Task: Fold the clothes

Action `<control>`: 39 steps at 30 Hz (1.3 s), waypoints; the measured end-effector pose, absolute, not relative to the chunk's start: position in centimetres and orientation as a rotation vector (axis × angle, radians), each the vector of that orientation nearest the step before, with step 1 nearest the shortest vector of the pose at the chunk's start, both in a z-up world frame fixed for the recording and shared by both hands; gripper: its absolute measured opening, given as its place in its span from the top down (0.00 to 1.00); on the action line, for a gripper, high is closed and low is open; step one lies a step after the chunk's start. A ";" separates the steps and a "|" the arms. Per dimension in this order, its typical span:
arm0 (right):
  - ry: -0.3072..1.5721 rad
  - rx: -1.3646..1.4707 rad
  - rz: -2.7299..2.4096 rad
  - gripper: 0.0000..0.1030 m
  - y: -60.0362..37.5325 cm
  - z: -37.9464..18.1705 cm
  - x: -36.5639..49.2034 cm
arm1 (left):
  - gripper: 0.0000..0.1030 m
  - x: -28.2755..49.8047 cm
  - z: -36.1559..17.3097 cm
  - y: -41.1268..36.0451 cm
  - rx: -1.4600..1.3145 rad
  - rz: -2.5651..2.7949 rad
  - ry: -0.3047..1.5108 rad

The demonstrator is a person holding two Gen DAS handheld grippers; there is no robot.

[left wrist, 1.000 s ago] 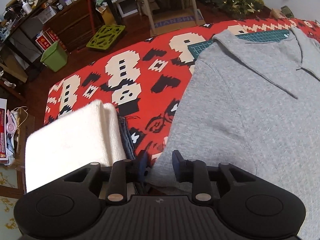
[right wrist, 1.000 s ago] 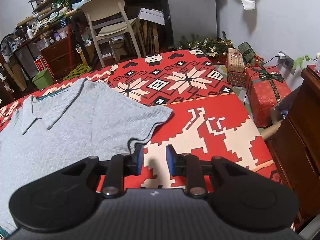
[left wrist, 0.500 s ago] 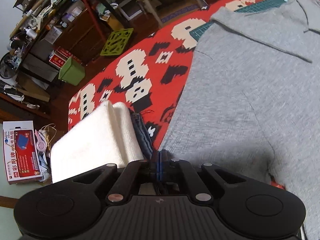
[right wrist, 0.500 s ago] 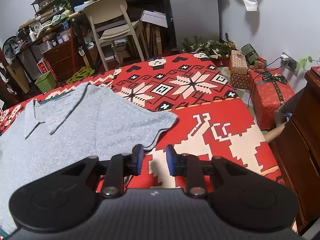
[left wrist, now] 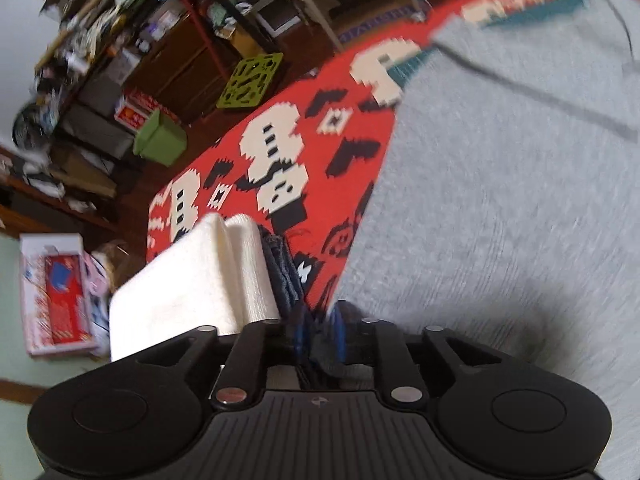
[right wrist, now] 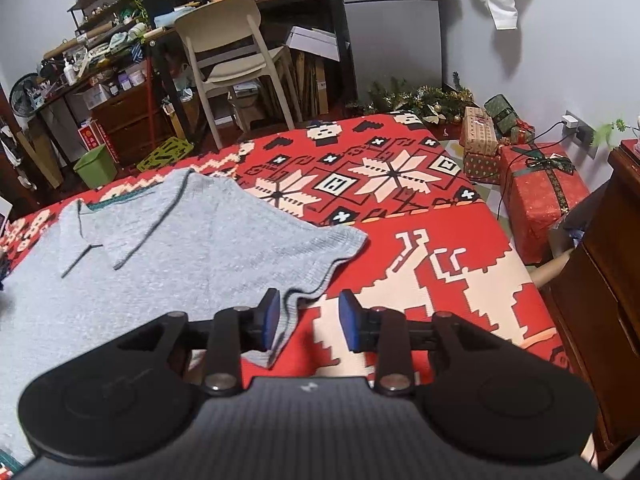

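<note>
Two grippers: my left gripper (left wrist: 319,328) and my right gripper (right wrist: 307,322), one grey shirt (right wrist: 160,256) between them.
Writing: nothing I can read; the red-and-white box (left wrist: 56,292) on the floor has print, too blurred. A sign by the green bin (right wrist: 96,165) is too small.
Shirt location: spread flat on the red patterned blanket (right wrist: 420,208), collar toward the far edge, one sleeve (right wrist: 340,244) pointing at my right side.
Left fingers: nearly pressed together with dark cloth bunched between the blue pads, probably the shirt's edge (left wrist: 480,220), but motion blur makes it hard to say.
Right fingers: spread apart, holding nothing; the left pad sits at the shirt's side edge just under the sleeve, the right pad over bare blanket.
Left view only: folded white cloth (left wrist: 192,280) with folded denim (left wrist: 282,276) beside it, next to the shirt.
Right view only: wrapped gifts (right wrist: 536,184), beige chair (right wrist: 228,52), whole collar.
Pose: left low and tilted, frame blurred; right low, level, facing across the bed.
</note>
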State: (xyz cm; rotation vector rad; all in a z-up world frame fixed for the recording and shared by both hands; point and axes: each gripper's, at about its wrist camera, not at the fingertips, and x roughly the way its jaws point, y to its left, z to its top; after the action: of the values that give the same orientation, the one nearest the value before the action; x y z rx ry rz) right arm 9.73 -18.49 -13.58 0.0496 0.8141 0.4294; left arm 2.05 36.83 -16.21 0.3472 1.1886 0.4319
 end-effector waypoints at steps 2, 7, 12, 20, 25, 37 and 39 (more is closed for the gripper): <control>0.810 0.062 0.438 0.63 -18.4 -13.3 9.2 | 0.70 2.1 -15.0 37.1 0.287 0.431 1.164; 0.803 0.095 0.465 0.62 -18.0 -12.6 7.7 | 0.63 1.2 -12.1 37.2 0.126 0.422 1.118; 0.815 0.115 0.491 0.61 -17.6 -12.7 6.0 | 0.81 -1.0 -12.2 37.9 -0.207 0.386 1.156; 0.817 0.148 0.516 0.61 -17.4 -12.5 4.3 | 0.88 -2.2 -14.5 39.4 -0.426 0.509 1.145; 0.816 0.162 0.518 0.61 -17.7 -12.3 4.0 | 0.86 -1.6 -15.4 39.7 -0.455 0.539 1.150; 0.829 0.186 0.515 0.61 -18.2 -13.1 4.3 | 0.99 -1.1 -15.8 38.1 -0.300 0.625 1.189; 0.831 0.185 0.514 0.61 -18.3 -13.2 4.3 | 0.99 -1.8 -15.4 38.4 -0.303 0.625 1.186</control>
State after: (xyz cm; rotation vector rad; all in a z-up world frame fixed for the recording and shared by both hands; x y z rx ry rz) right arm 4.34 -18.31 -13.20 0.1846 0.8311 0.5136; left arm -1.78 38.44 -15.38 -0.3033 1.1865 0.6251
